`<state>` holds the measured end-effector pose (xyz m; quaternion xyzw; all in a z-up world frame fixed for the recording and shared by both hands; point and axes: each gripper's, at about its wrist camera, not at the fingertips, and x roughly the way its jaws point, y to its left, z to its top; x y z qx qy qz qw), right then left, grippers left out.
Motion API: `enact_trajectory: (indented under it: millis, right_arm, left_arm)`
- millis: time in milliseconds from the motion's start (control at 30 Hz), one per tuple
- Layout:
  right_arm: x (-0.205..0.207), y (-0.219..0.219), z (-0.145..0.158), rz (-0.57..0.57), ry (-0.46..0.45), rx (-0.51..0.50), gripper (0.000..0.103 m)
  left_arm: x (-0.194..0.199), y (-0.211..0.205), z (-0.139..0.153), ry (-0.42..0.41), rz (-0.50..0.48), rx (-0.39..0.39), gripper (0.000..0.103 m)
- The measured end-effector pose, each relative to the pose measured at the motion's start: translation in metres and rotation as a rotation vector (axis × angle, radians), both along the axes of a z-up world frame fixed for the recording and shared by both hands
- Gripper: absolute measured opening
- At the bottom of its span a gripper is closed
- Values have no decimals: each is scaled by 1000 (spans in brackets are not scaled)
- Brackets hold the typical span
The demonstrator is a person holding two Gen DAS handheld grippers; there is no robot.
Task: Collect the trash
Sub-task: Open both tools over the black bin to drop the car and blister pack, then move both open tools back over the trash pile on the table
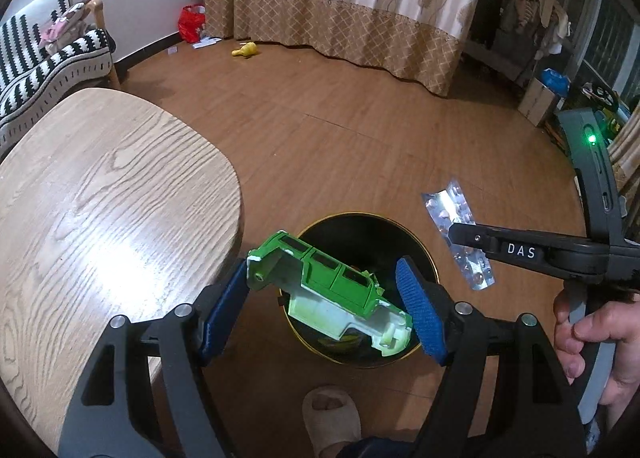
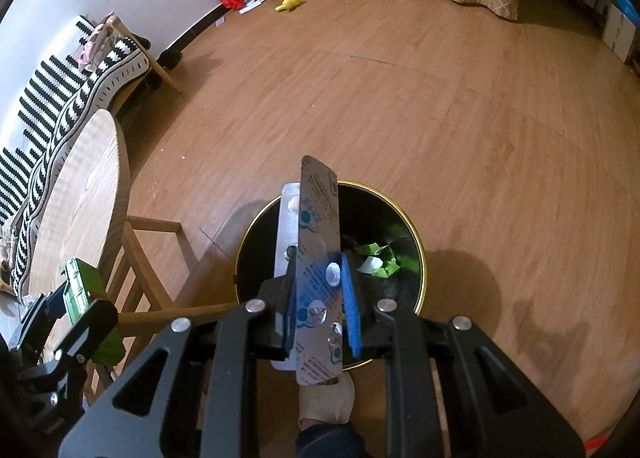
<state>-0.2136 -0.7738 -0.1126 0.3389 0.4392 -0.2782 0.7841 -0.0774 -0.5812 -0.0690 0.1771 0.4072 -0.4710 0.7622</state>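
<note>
The left hand-held gripper point(image 1: 328, 298) has its blue pads spread wide and pressed against the two ends of a green toy car body point(image 1: 328, 290), so the shell spans the jaws with its long axis running from pad to pad, tilted with the roof end higher on the left. The right hand-held gripper point(image 2: 320, 290) is nearly closed, pinching two silver pill blister strips point(image 2: 316, 258) near their lower halves; the strips stand on edge, and their long axis runs away from the gripper along its fingers.

Both loads hang above the black trash bin point(image 1: 428, 258) with a gold rim, which stands on the wooden floor point(image 1: 360, 138) just beside the round table point(image 1: 100, 198). In the left wrist view the car shell sits right over the bin's mouth. In the right wrist view the strips cross the left part of the opening, their far tips reaching past the rim. Green and white scraps point(image 2: 380, 262) already lie inside.

The bin lies straight below and slightly ahead of each gripper, so a release looks like the next step. The left load seems better centred. The strips, being long and upright, may catch the rim unless tipped inward.
</note>
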Motion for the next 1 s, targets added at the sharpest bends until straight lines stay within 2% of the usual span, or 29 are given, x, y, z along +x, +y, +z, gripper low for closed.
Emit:
enact_trajectory:
  millis: [100, 167, 200, 233, 733, 833, 867, 1000]
  right_arm:
    - [-2, -1, 0, -9, -7, 1, 21]
    - [-5, -5, 0, -19, -11, 10, 32]
    - [-7, -6, 1, -26, -16, 9, 51]
    - [-8, -7, 2, -32, -19, 4, 64]
    - [-39, -23, 13, -161, -62, -31, 72]
    - [-45, -24, 15, -181, -71, -36, 73]
    - [-48, -25, 16, -189, -76, -40, 74]
    - [-52, -26, 21, -195, -86, -49, 76]
  left_arm:
    - [0, 0, -3, 4, -3, 2, 73]
    - [-1, -1, -4, 5, -4, 3, 73]
    - [-1, -2, -5, 6, -4, 5, 73]
    - [-1, -2, -6, 7, -5, 6, 73]
    - [-9, -32, -27, 65, -47, 14, 74]
    - [-11, -41, -36, 71, -57, 27, 81]
    - [-11, -43, -38, 72, -46, 30, 88]
    - [-11, -45, -40, 94, -37, 24, 91]
